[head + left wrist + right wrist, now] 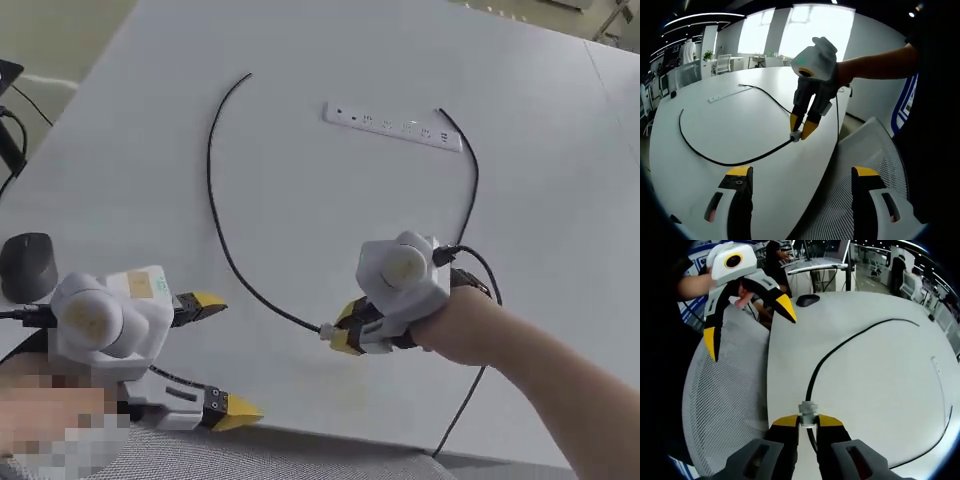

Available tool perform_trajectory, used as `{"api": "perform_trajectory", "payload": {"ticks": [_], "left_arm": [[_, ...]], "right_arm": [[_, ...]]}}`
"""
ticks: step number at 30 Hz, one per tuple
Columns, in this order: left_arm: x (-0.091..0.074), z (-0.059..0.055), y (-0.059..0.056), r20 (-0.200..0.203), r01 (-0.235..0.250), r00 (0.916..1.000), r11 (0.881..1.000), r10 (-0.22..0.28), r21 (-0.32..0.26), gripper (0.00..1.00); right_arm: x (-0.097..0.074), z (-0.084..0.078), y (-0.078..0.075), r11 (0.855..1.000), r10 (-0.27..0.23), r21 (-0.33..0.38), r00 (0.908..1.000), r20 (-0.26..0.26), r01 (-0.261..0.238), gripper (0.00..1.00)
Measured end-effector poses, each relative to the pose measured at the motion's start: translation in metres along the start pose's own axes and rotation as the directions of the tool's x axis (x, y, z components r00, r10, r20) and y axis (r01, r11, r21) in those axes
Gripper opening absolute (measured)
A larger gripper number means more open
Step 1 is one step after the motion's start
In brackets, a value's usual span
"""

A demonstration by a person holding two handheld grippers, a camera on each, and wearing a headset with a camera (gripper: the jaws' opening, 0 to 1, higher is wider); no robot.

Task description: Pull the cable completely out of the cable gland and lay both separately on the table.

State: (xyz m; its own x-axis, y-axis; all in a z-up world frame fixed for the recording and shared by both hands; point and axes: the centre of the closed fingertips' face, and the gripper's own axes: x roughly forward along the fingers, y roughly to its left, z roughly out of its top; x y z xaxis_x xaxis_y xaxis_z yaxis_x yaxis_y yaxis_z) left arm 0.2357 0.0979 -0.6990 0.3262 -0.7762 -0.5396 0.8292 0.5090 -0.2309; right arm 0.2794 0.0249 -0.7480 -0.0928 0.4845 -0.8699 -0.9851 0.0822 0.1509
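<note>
Cable [209, 170]: one, black, lying in a long arc on the table [330, 220]. Free end is up toward the far-left, the other end comes down to the near edge, where it enters the cable gland [808, 412]. One gland, small and light-coloured, right at the near edge and apparently held just off the surface.

Right gripper [807, 421] is clenched on the gland, yellow tips pinching it from both sides. In the right gripper view the cable runs through the gland and on between the jaws, so it isn't out yet. My read: the grip is on the gland body so it acts as the anchor while the cable gets drawn through.

Left gripper [222, 353] is released, jaws spread wide, holding nothing. It sits off the near edge, over the mesh chair [725, 395], pointing at the gland. Likely staged to take the cable just beside the gland and pull. Wide opening makes sense for catching a thin cable.

Count:
- 2 grippers
- 1 task cable
- 1 gland
- 1 power strip [395, 126], white, toward the far edge
- 1 mouse [28, 265], dark, at the left edge
- 1 other black lead [474, 190], from the strip's right end toward the right gripper and off the near edge; not the task cable.

Status: neither part is laid down separately; the pull-out step isn't done. Risk: the long slack arc means a long draw, and the cable could drag toward the strip.
</note>
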Motion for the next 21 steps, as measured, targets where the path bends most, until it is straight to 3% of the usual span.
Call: {"api": "perform_trajectory", "payload": {"ticks": [3,6,12,15,21], "left_arm": [[0.006,0.004,0.001,-0.011,0.015,0.9998,0.999,-0.015,0.034,0.81],[0.01,0.015,0.004,0.013,0.023,0.9996,0.999,-0.024,0.037,0.81],[0.018,0.023,0.004,0.014,0.045,0.9989,0.997,-0.046,0.069,0.8],[0.024,0.031,0.003,0.026,0.059,0.9978,0.995,-0.062,0.077,0.79],[0.037,0.035,-0.004,0.015,0.091,0.9955,0.991,-0.093,0.101,0.77]], "right_arm": [[-0.007,0.005,0.003,1.0,-0.013,-0.004,0.9999,0.01,0.013,0.07],[-0.012,0.009,0.006,1.0,-0.023,-0.01,0.9997,0.012,0.023,0.07],[-0.021,0.017,0.016,0.999,-0.028,-0.023,0.9994,0.02,0.028,0.07],[-0.025,0.021,0.02,0.999,-0.029,-0.036,0.9993,0.022,0.03,0.07],[-0.034,0.031,0.031,0.997,-0.031,-0.071,0.9992,0.026,0.033,0.07]]}}
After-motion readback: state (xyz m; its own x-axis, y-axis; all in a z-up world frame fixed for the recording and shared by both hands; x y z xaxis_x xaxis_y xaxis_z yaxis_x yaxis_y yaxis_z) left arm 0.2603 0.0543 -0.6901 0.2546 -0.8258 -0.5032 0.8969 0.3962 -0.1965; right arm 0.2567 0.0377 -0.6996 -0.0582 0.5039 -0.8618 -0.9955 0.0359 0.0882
